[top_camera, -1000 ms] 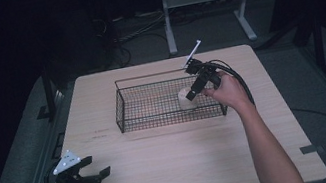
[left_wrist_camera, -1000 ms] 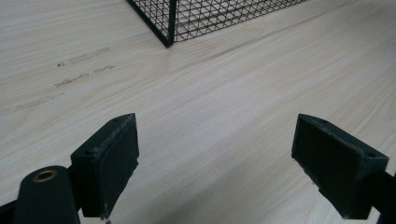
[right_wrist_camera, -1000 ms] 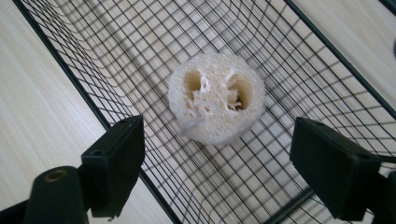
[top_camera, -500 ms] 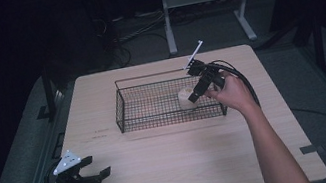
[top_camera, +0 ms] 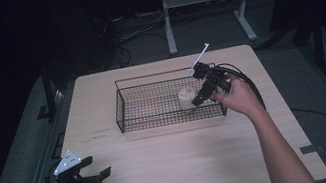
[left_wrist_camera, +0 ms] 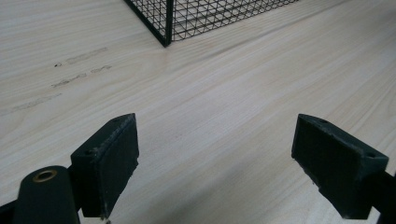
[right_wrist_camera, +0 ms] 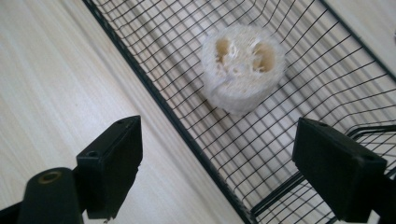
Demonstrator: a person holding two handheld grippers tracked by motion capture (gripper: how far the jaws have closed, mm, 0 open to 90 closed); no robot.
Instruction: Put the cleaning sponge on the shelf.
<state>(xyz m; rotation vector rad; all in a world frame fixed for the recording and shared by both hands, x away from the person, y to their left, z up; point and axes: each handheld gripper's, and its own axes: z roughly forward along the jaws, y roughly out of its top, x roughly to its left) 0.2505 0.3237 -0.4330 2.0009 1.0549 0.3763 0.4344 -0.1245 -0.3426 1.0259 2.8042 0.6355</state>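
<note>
Right tool [right_wrist_camera: 219, 168] hangs wide open and empty over the near right rim of the wire basket [top_camera: 126, 109], the loofah piece [right_wrist_camera: 243, 67] standing inside, probably just released, while the left tool [top_camera: 85, 179] idles open at the surface's [top_camera: 175, 170] near left corner.

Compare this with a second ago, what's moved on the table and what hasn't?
Very little. The right gripper has eased slightly back toward the near rim of the wire basket, its jaws open, with the loofah piece lying free on the basket floor. Whether it was just let go cannot be told. The loofah piece, the basket and the left gripper, open at the table's near left corner, stayed put.
</note>
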